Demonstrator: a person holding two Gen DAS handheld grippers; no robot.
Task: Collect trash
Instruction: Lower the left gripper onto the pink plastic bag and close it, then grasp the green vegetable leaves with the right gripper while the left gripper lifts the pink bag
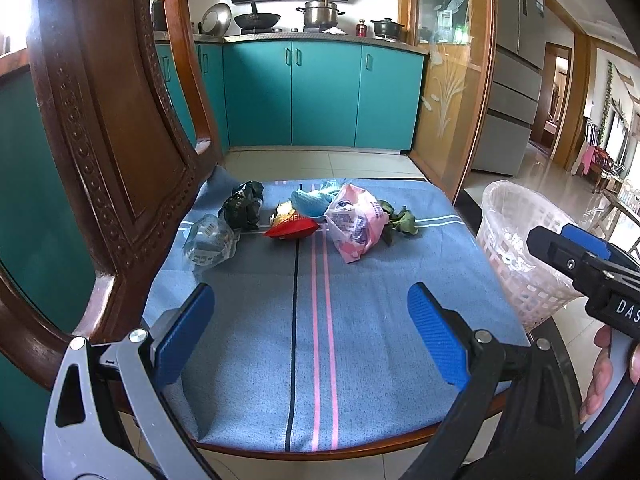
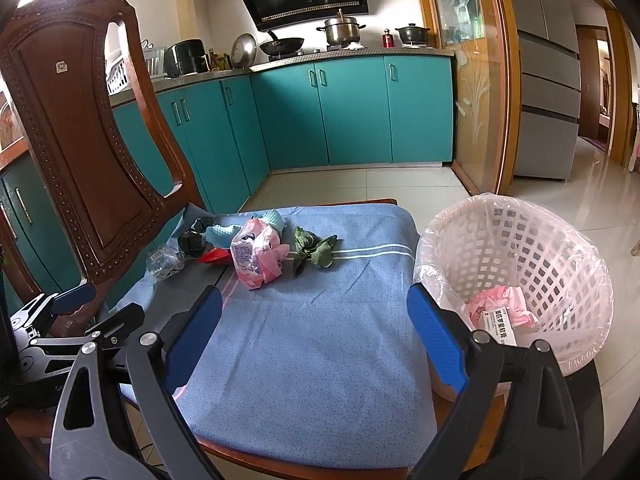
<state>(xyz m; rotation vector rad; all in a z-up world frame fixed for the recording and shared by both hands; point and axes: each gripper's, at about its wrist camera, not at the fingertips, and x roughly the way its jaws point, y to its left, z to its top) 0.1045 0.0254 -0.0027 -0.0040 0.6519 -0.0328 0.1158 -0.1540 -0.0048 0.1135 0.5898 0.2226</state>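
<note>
Left gripper [image 1: 310, 332] and right gripper [image 2: 314, 332]: jaws open, empty. Trash clusters at the chair seat's [image 2: 320, 340] far edge; the pink wrapper [image 2: 256, 258] partly hides the red packet [image 2: 214, 257]. Basket [image 2: 560, 264] contents are partly occluded.

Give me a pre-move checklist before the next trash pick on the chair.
1. Left gripper open, nothing between the fingers: ok.
2. Right gripper open and unloaded: ok.
3. Trash reachable: pink wrapper, green leaves, red packet, clear plastic and black bag lie loose on the blue cloth: ok.
4. Basket beside the seat, upright, liner open, not full: ok.
5. Wooden chair back stands close to the clear plastic: not ok for a wide approach.
</note>
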